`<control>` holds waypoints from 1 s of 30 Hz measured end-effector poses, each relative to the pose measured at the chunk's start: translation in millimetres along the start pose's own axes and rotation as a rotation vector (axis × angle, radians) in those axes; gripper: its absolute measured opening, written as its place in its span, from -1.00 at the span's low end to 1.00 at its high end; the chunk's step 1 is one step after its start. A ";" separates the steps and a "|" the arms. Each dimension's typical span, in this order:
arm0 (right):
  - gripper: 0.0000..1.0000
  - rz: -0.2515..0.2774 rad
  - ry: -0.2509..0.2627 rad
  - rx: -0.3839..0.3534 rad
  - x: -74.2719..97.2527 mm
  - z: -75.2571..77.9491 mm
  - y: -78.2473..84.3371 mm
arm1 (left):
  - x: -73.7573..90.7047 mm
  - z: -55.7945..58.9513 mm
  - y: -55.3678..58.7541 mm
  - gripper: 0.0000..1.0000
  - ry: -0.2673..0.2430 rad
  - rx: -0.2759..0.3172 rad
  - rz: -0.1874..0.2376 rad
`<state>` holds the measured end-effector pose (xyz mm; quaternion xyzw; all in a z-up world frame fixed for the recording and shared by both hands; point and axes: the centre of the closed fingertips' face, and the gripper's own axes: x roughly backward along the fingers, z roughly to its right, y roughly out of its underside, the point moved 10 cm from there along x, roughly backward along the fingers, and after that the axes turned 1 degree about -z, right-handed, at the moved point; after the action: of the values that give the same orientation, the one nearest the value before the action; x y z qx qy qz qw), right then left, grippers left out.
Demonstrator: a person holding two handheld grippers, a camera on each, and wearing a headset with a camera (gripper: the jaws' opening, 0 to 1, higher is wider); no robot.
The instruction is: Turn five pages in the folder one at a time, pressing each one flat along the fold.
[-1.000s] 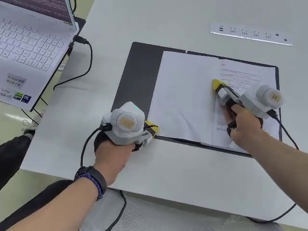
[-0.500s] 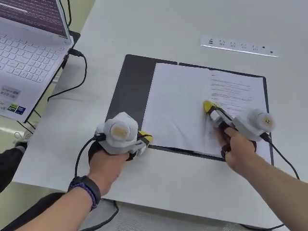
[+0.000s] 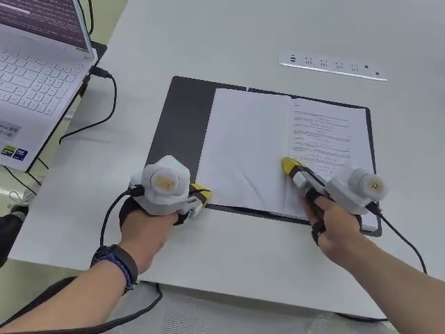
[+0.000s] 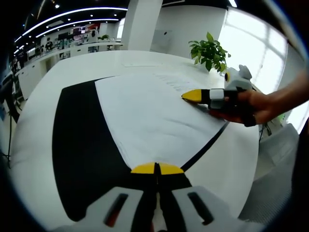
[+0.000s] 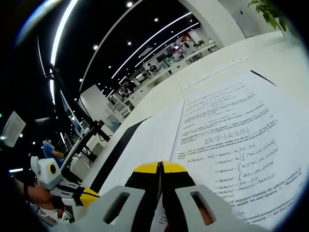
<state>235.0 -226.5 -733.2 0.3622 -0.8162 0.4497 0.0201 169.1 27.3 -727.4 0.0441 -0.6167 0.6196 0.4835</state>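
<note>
The step in hand looks like pressing the blank page (image 3: pixel 243 142) flat. To do it well, the left gripper (image 3: pixel 200 193), at 7 o'clock on the folder (image 3: pixel 182 118), should pin it so it cannot slide. The right gripper (image 3: pixel 290 167) should draw its tip along the fold (image 3: pixel 289 132) toward 12 o'clock in 1 steady, light stroke, so the paper neither creases nor tears.

Both tools have their 2 jaws together and clamp nothing. In the left gripper view the yellow tips sit at the folder's near edge, where the blank page meets the black cover; whether they bear down I cannot tell. In the right gripper view the tips rest on the paper at the fold, with the blank page at 9 o'clock and the printed page (image 3: pixel 330 136) at 3 o'clock.

The folder lies open on the table (image 3: pixel 229 35). Beyond it are a power strip (image 3: pixel 330 65) at 1 o'clock and a laptop (image 3: pixel 35 62) at 10 o'clock.
</note>
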 end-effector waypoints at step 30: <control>-1.00 -0.078 -0.012 0.004 47.7 -11.1 43.5 | 2.2 4.2 1.5 -1.00 -0.020 -0.011 0.019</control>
<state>170.2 -231.1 -740.8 0.3964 -0.8007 0.4480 0.0321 164.7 25.5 -726.1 0.0419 -0.6251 0.6204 0.4719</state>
